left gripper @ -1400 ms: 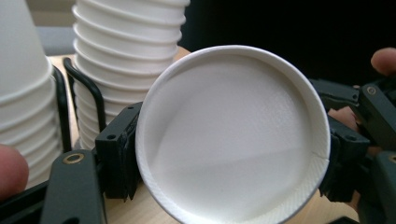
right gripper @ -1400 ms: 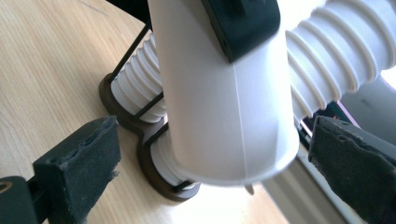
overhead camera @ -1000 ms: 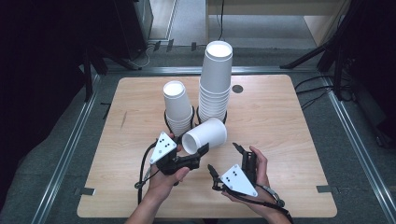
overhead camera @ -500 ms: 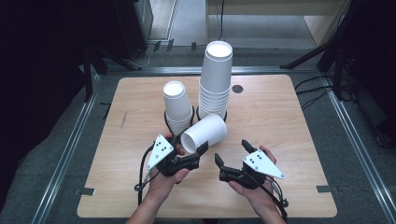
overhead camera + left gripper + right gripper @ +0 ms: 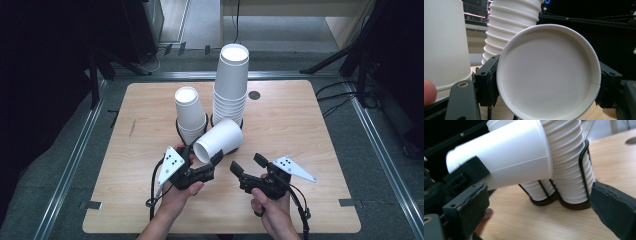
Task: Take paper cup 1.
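A white paper cup [image 5: 220,140] lies on its side in the air, mouth toward me, and my left gripper [image 5: 202,156] is shut on it near the rim. In the left gripper view the cup's open mouth [image 5: 549,75] sits between the two black jaws, which press on its rim from both sides. My right gripper [image 5: 246,163] hovers just right of the cup with nothing between its jaws, which have just been opening. The right gripper view looks past its own spread jaws at the held cup [image 5: 506,162] and the left gripper [image 5: 461,175].
A tall stack of cups [image 5: 231,85] and a shorter stack [image 5: 189,112] stand in black wire holders at the middle of the wooden table [image 5: 300,130], right behind the held cup. A small dark hole [image 5: 254,95] lies right of the tall stack.
The right hand has lifted a little and rolled, so its grey plate now lies at the right. The left gripper and the cup have stayed put.
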`<state>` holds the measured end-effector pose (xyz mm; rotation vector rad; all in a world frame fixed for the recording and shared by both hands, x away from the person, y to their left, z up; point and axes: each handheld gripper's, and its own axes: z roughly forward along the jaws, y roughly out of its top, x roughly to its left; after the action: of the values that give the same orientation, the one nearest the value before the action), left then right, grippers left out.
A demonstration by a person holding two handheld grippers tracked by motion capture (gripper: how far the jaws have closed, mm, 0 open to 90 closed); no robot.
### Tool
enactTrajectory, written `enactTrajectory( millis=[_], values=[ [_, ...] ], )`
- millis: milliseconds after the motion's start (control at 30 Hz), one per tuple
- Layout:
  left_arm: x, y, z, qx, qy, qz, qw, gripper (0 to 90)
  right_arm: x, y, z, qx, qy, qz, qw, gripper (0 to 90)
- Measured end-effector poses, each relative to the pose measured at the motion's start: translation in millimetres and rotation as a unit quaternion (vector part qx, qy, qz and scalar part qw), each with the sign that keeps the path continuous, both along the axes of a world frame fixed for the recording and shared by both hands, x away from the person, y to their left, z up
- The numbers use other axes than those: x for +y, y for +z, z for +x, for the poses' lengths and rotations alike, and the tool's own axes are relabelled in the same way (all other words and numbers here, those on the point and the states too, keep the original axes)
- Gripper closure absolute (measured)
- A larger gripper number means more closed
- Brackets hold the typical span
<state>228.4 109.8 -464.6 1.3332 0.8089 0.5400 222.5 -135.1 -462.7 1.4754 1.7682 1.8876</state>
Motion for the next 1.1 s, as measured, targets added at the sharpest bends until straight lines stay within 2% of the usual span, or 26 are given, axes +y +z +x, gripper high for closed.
enactTrajectory(
  millis=[67,100,133,167,233,267,300,467,500,533,567,600,633,667,700,767,800,833,867,900,933,967,1000,1033,1067,1100],
  values=[
    [-2.0,-0.9,-0.5,-0.003,0.0,-0.001,1.0,23.5,-0.7,-0.2,0.1,0.017,0.002,0.025,0.9995,0.7],
    [-3.0,-1.6,-0.7,-0.004,0.001,-0.003,1.0,23.5,-1.6,-0.4,0.8,0.037,0.005,0.053,0.9979,0.4],
    [-4.1,-2.5,-0.8,-0.006,0.003,-0.005,1.0,23.5,-1.6,-0.4,0.8,0.037,0.005,0.053,0.9979,0.4],
    [-5.2,-3.9,-1.0,-0.009,0.006,-0.007,0.9999,23.5,-3.2,-0.9,2.0,0.056,0.01,0.078,0.9953,0.5],
    [-5.6,-4.5,-1.0,-0.008,0.007,-0.008,0.9999,23.5,-4.2,-1.4,3.2,0.067,0.017,0.093,0.9933,0.6],
    [-6.4,-5.6,-1.3,-0.009,0.007,-0.005,0.9999,23.5,-5.8,-1.9,4.8,0.086,0.013,0.115,0.9895,2.0],
    [-7.0,-6.1,-1.6,-0.01,0.009,-0.006,0.9999,23.5,-6.6,-2.2,5.3,0.095,0.01,0.125,0.9875,2.5],
    [-8.9,-8.0,-2.1,-0.022,0.019,-0.012,0.9995,23.6,-11.2,-3.6,11.2,0.145,-0.004,0.188,0.9712,3.5],
    [-8.9,-8.0,-2.1,-0.022,0.019,-0.012,0.9995,23.6,-11.2,-3.6,11.2,0.145,-0.004,0.188,0.9712,3.5],
    [-9.3,-8.5,-2.2,-0.022,0.019,-0.015,0.9995,23.6,-12.1,-2.0,12.7,0.157,-0.012,0.206,0.9658,3.5],
    [-9.3,-8.5,-2.2,-0.022,0.019,-0.015,0.9995,23.6,-12.1,-2.0,12.7,0.157,-0.012,0.206,0.9658,3.5],
    [-9.7,-8.8,-2.2,-0.022,0.018,-0.016,0.9995,23.6,-12.5,-0.2,13.9,0.169,-0.019,0.226,0.9591,3.5],
    [-9.9,-9.1,-2.3,-0.022,0.019,-0.015,0.9995,23.6,-12.2,0.5,14.3,0.174,-0.022,0.234,0.9564,3.5],
    [-10.4,-9.5,-2.4,-0.024,0.019,-0.013,0.9994,23.6,-12.2,0.5,14.3,0.174,-0.022,0.234,0.9564,3.5],
    [-10.6,-9.7,-2.6,-0.025,0.019,-0.012,0.9994,23.6,-11.8,0.6,15.2,0.18,-0.025,0.245,0.9524,3.3],
    [-12.6,-10.6,-3.5,-0.028,0.018,-0.012,0.9994,23.6,-9.5,-0.5,16.6,0.196,-0.023,0.28,0.9394,3.3],
    [-12.6,-10.6,-3.5,-0.028,0.018,-0.012,0.9994,23.6,-9.5,-0.5,16.6,0.196,-0.023,0.28,0.9394,3.3],
    [-12.6,-10.6,-3.7,-0.029,0.019,-0.01,0.9994,23.6,-7.5,-0.9,16.2,0.204,-0.023,0.291,0.9345,3.4],
    [-12.9,-10.7,-3.9,-0.029,0.017,-0.011,0.9994,23.6,-5.6,-2.2,16.8,0.201,-0.027,0.295,0.9337,3.3],
    [-13.4,-10.7,-4.2,-0.03,0.016,-0.013,0.9993,23.6,-3.5,-3.2,17.0,0.206,-0.027,0.301,0.9308,3.2],
    [-13.8,-10.7,-4.6,-0.032,0.016,-0.013,0.9993,23.6,0.8,-4.8,17.9,0.218,-0.027,0.314,0.9235,3.1],
    [-14.0,-10.6,-4.7,-0.035,0.016,-0.012,0.9992,23.6,0.8,-4.8,17.9,0.218,-0.027,0.314,0.9235,3.1],
    [-14.3,-10.6,-5.1,-0.036,0.015,-0.012,0.9992,23.6,4.8,-5.2,19.5,0.234,-0.026,0.334,0.9124,3.0],
    [-14.3,-10.6,-5.1,-0.036,0.015,-0.012,0.9992,23.6,4.8,-5.2,19.5,0.234,-0.026,0.334,0.9124,3.0],
    [-14.7,-10.7,-5.3,-0.036,0.014,-0.011,0.9992,23.6,7.2,-5.4,20.8,0.237,-0.025,0.349,0.9061,2.9],
    [-14.7,-10.7,-5.3,-0.036,0.014,-0.011,0.9992,23.6,8.8,-5.4,21.8,0.237,-0.023,0.356,0.9035,2.8]
  ],
)
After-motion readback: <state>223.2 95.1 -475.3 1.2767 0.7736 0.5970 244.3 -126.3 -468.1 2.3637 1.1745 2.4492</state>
